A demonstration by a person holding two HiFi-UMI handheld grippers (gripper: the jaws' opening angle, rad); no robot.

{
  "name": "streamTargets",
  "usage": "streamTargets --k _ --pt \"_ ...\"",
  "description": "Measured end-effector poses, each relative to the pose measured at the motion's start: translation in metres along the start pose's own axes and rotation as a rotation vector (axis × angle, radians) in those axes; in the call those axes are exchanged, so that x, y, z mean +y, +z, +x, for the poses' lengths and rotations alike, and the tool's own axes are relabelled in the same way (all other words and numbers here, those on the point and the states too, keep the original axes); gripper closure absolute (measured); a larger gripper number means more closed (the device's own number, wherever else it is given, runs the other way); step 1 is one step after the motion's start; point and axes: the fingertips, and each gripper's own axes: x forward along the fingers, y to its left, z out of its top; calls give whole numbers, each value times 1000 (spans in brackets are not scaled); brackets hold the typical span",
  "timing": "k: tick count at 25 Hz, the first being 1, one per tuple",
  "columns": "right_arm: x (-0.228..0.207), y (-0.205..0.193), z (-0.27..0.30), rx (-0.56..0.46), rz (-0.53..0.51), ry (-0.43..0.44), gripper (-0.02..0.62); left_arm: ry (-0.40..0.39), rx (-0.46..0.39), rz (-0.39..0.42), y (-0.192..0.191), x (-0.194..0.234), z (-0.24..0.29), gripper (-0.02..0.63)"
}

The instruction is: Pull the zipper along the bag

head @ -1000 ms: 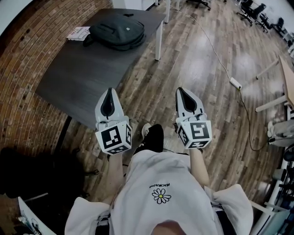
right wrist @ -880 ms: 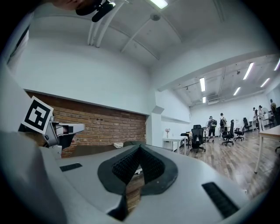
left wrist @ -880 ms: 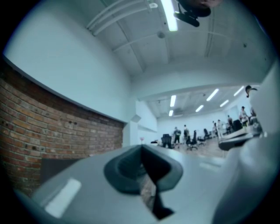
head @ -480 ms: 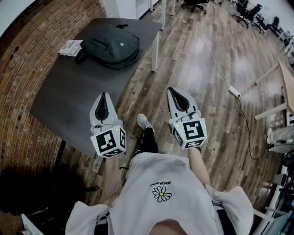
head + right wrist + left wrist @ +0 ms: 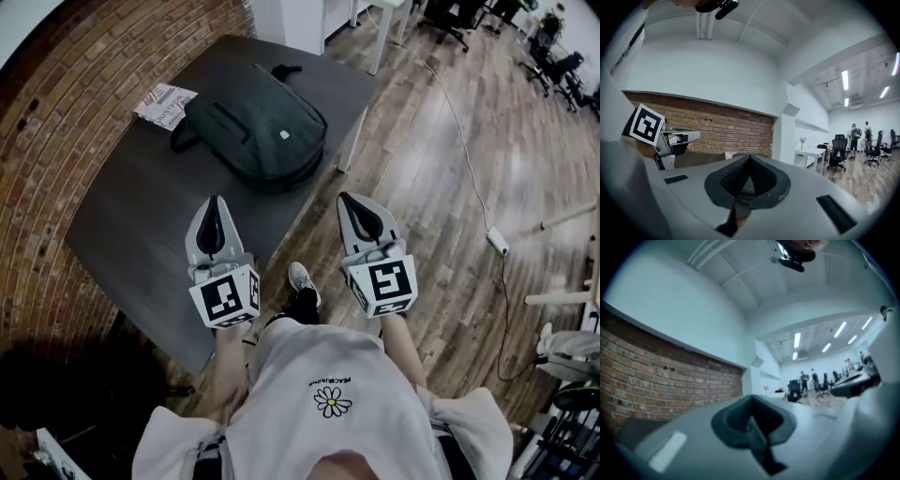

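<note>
A dark backpack [image 5: 255,122] lies flat on the dark grey table [image 5: 150,206] in the head view, near the table's far right corner. Its zipper is too small to make out. My left gripper [image 5: 212,208] is held over the table's near part, shut and holding nothing. My right gripper [image 5: 361,206] hovers beside it over the wooden floor, just off the table's right edge, also shut and empty. Both point up towards the bag and stand well short of it. In the left gripper view [image 5: 751,401] and the right gripper view [image 5: 749,161] the jaws meet, and the bag is hidden.
A printed leaflet [image 5: 165,104] lies on the table left of the bag. A brick wall [image 5: 47,122] runs along the table's left side. A white cable with a power strip [image 5: 497,240] crosses the wooden floor at right. Office chairs [image 5: 548,56] and people stand far off.
The table and backpack have come closer and larger in the head view as the person walks up. Both grippers stay shut and held side by side.
</note>
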Motion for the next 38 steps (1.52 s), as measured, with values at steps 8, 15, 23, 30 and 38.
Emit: streamTargets --k 8,15,23,30,38 --pt "-21 24 122 -53 -73 142 594 109 -12 -31 -9 39 91 606" --pt "-15 40 171 -135 -46 286 594 224 -14 -44 0 53 92 606" --pt "-9 57 215 -171 -30 518 594 411 -43 -34 16 60 80 606" --pt "-18 58 235 -179 -68 689 594 604 -34 -35 8 46 80 606" --pt "-31 46 246 -168 -49 795 594 636 -44 -9 3 14 95 604"
